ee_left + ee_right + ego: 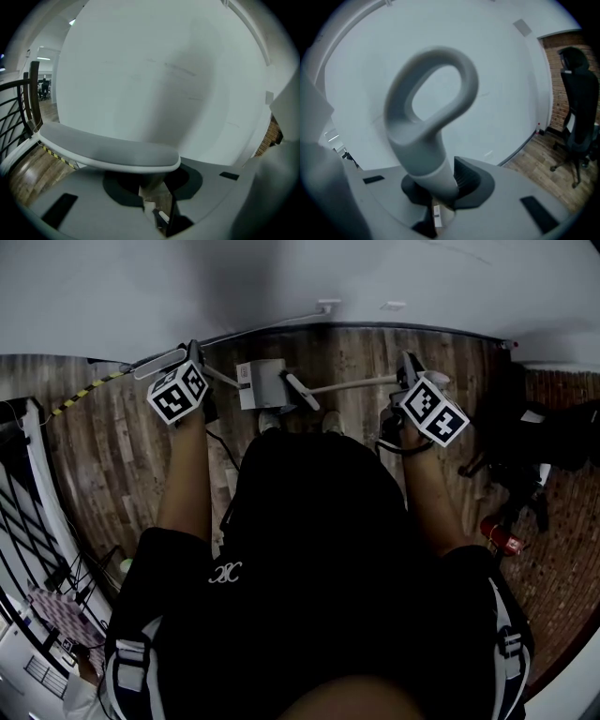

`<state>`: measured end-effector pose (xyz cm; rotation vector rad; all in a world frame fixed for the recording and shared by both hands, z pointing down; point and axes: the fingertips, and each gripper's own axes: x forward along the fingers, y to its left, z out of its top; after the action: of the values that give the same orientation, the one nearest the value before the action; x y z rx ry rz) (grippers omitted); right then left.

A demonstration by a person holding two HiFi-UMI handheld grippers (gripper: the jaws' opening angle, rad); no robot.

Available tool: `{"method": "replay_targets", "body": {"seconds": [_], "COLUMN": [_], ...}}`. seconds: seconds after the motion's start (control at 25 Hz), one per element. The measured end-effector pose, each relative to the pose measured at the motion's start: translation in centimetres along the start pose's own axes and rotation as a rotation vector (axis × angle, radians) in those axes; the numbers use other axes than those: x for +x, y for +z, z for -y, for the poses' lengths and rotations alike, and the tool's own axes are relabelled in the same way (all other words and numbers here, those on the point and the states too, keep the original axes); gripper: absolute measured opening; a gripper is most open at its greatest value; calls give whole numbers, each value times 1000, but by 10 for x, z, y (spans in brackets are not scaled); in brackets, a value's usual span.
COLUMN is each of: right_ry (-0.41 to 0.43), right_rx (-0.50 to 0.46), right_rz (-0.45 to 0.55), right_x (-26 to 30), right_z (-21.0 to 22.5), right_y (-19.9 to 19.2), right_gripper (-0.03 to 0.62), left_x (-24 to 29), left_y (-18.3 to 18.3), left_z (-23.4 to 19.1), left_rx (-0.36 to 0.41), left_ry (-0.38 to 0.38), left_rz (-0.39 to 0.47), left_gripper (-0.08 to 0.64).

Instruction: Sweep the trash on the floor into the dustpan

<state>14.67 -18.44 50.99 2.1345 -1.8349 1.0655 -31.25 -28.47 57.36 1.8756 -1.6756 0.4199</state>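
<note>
The wooden plank floor (122, 446) carries the grey box-shaped dustpan (261, 385), which stands near the far white wall, likely set there to receive sweepings. No trash can be made out. The left gripper (152, 185) is clamped on the dustpan's flat grey handle (108, 151). The right gripper (440, 187) is closed round the broom's looped grey handle (431, 103), both tools held upright for standing work.

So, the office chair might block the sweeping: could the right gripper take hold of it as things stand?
Probably not. The right gripper is shut on a looped grey handle, so it has no free grip, and the office chair stands apart, off to its right.
</note>
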Motion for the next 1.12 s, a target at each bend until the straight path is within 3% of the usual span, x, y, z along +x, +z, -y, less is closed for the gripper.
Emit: {"method": "replay_targets", "body": {"seconds": [0.52, 0.76, 1.12], "right_ry": [37, 57, 244], "right_rx": [-169, -210, -396], "right_rz": [174, 176, 115], "right_x": [-41, -38, -29], "right_z": [-7, 0, 7], "right_y": [53, 63, 55], "right_gripper": [54, 54, 48], "left_x": [-38, -45, -39], "left_y": [67, 70, 32], "left_z": [30, 57, 101], "left_rx": [-21, 75, 263], "left_ry": [5, -65, -189], "left_rz": [109, 125, 95], "left_gripper": [101, 97, 89]}}
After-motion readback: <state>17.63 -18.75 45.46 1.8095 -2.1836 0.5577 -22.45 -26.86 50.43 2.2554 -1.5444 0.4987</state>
